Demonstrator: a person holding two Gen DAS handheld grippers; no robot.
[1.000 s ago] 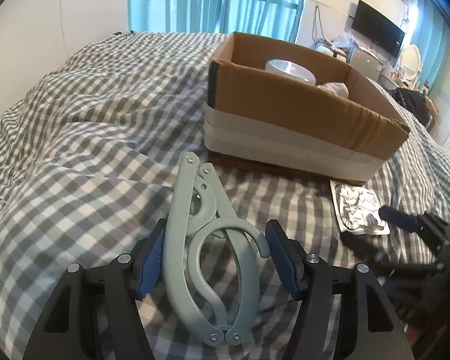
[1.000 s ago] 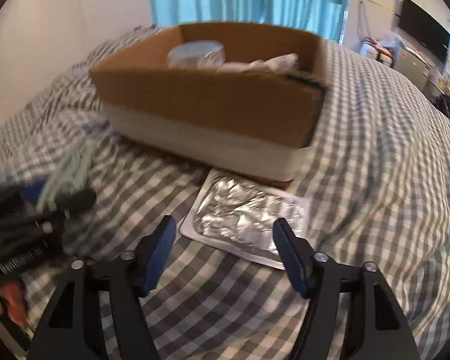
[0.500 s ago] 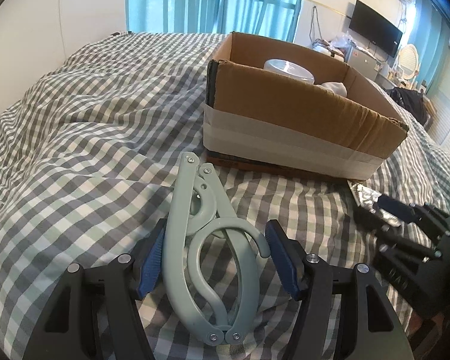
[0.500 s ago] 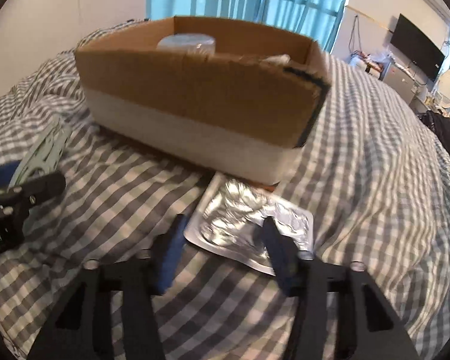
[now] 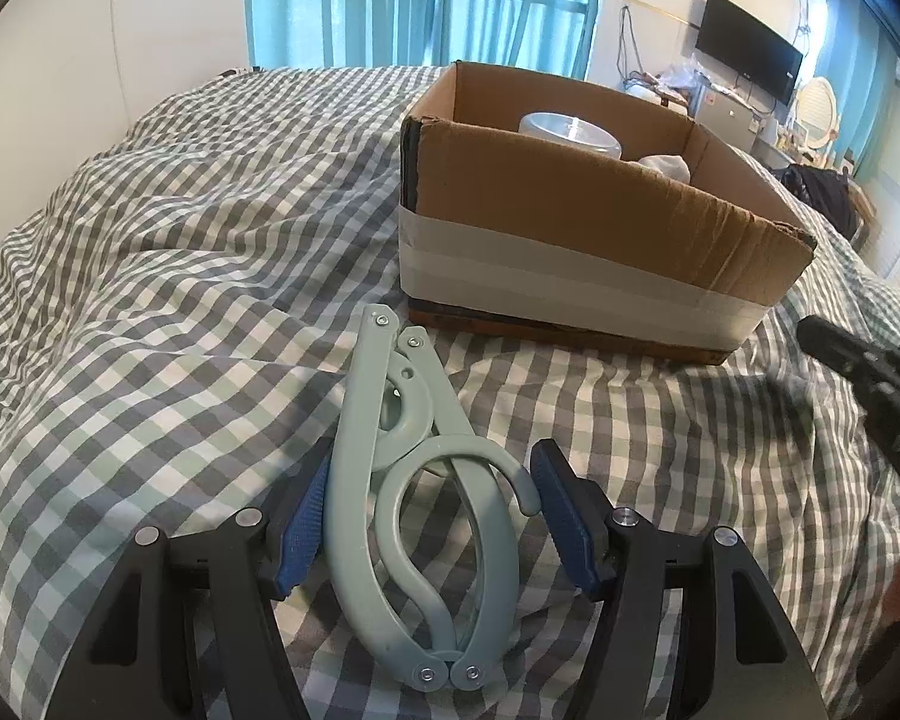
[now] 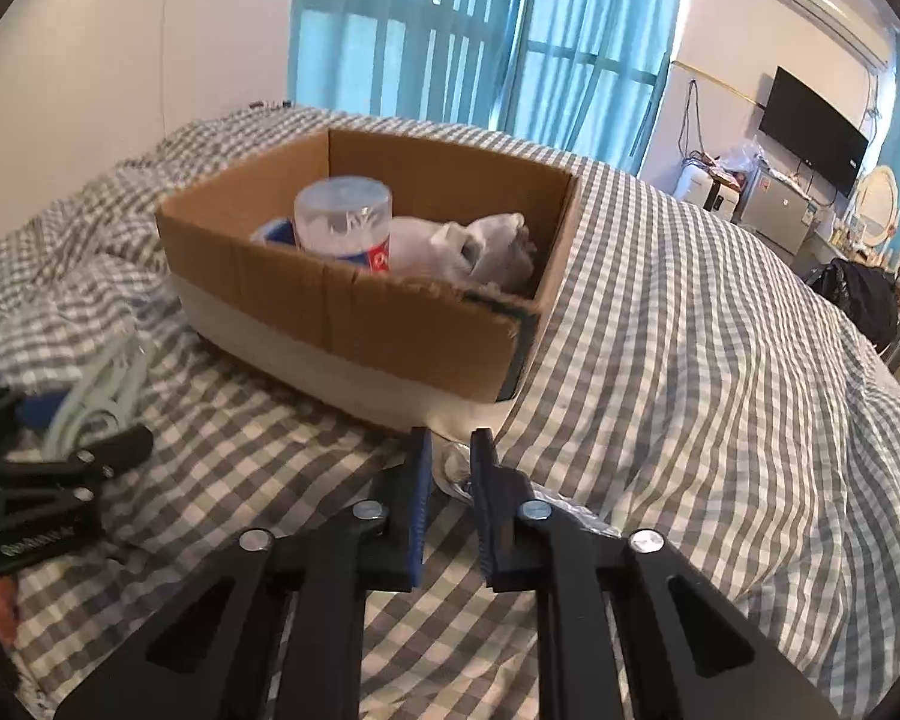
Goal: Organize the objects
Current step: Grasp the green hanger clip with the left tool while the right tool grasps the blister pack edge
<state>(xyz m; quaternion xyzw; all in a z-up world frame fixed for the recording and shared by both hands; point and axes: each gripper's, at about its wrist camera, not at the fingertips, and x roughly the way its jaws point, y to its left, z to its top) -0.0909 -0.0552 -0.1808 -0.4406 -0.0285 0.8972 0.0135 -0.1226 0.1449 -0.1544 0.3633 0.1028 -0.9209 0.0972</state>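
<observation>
Right wrist view: cardboard box [image 6: 354,324] on the checked bedcover [image 6: 720,360], already holding a clear plastic bottle [image 6: 345,219] and a crumpled white item [image 6: 468,246] beside it. Right gripper [image 6: 450,474] just in front of the box's near corner, jaws just closed and now pinched together on the foil blister pack [image 6: 457,468], only a silver sliver showing between the pads. So, by the look of it: two things stowed, a third gripped but not yet over the box.

Left wrist view: pale green folding hanger [image 5: 417,480] flat on the bedcover in front of the box's taped left corner. Left gripper [image 5: 429,510] astride it, jaws apart, left pad close against the hanger's side, right pad clear of the hook. Not yet clamped.

Left to do, judging from this: blister pack into the box, then hanger gripped and carried in too.
</observation>
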